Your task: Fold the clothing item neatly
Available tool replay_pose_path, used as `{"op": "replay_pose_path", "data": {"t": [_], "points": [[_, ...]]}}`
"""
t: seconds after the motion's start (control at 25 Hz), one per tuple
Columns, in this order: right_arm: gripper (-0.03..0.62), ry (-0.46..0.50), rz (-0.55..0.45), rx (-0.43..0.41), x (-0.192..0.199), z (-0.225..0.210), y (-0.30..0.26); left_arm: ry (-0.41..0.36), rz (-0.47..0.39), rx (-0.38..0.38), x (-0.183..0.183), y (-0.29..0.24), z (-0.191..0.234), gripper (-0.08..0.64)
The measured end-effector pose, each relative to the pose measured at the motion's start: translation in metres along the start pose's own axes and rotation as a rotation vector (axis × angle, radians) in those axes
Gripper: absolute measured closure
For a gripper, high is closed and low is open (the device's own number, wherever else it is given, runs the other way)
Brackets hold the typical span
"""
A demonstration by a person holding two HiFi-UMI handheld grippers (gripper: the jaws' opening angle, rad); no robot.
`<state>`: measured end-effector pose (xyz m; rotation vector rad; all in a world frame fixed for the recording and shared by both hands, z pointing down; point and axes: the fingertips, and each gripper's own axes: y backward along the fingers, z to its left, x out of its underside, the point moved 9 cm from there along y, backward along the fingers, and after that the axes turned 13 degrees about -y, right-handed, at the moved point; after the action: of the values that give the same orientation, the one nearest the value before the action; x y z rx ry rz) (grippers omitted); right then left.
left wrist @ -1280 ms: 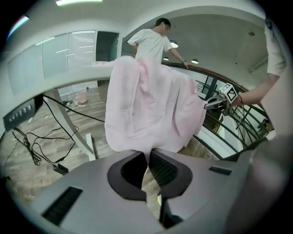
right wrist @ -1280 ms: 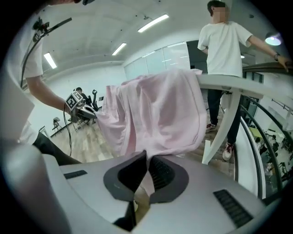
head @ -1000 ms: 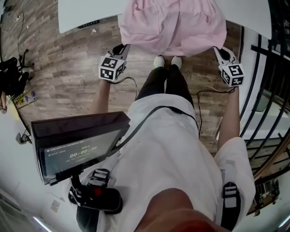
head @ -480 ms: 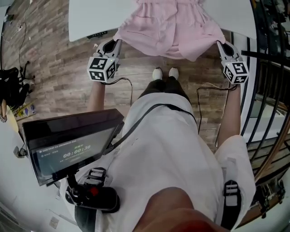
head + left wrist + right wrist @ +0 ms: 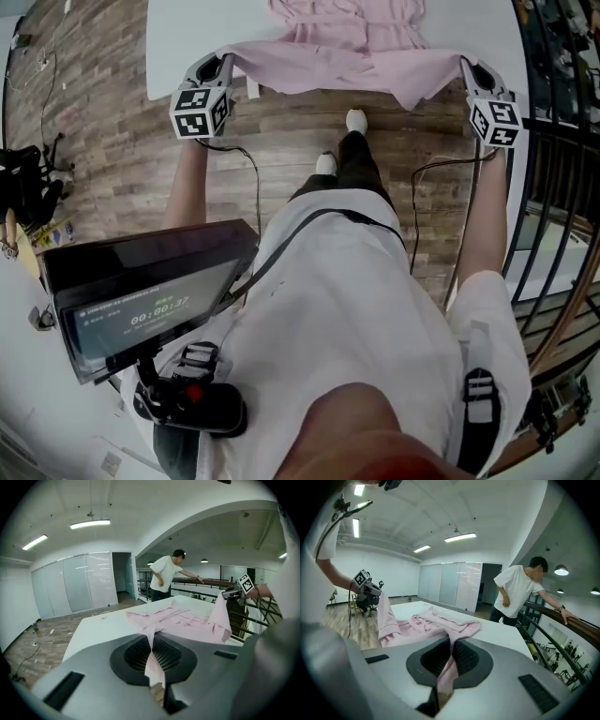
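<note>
A pink garment [image 5: 347,52] lies partly on the white table [image 5: 187,37], its near edge stretched between my two grippers at the table's front edge. My left gripper [image 5: 225,64] is shut on the garment's left corner; pink cloth [image 5: 152,660] is pinched between its jaws in the left gripper view. My right gripper [image 5: 466,67] is shut on the right corner, with cloth [image 5: 447,672] hanging through its jaws in the right gripper view. The rest of the garment [image 5: 178,620] is bunched on the tabletop [image 5: 436,623].
A person in a white shirt [image 5: 518,592] stands at the table's far side by a dark railing [image 5: 553,616]. More railing [image 5: 553,187] runs along the right. Wooden floor [image 5: 103,141] lies to the left, with black gear [image 5: 23,178]. A monitor [image 5: 141,300] hangs at my chest.
Both grippers rose and moved forward with the garment's corners, from below the table's edge up to it. The hanging part has been lifted and pulled taut.
</note>
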<state>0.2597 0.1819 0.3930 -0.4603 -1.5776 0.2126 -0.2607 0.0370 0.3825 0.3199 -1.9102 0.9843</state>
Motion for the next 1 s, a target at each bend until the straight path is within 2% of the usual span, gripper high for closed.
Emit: {"op": "replay_pose_path", "data": {"t": [0.2,0.4,0.68,0.88,0.96,1.0], "points": [[0.58,0.008,0.025,0.009,-0.037,-0.043,-0.055,0.072,0.052,-0.057,-0.024,-0.043,0.043,0.552],[0.58,0.0,0.057,-0.019,-0.036,-0.072,-0.08,0.08,0.123,-0.075,-0.037,-0.076,0.044,0.551],[0.58,0.014,0.194,-0.061,-0.012,-0.094,-0.161,0.061,0.305,-0.088,-0.006,-0.158,0.057,0.551],[0.58,0.056,0.29,-0.078,0.003,-0.099,-0.187,0.036,0.394,-0.126,0.016,-0.176,0.05,0.55],[0.563,0.035,0.334,-0.127,0.01,-0.098,-0.193,0.039,0.403,-0.135,0.022,-0.179,0.05,0.487],[0.493,0.017,0.355,-0.156,0.014,-0.098,-0.197,0.052,0.401,-0.135,0.024,-0.18,0.051,0.442]]}}
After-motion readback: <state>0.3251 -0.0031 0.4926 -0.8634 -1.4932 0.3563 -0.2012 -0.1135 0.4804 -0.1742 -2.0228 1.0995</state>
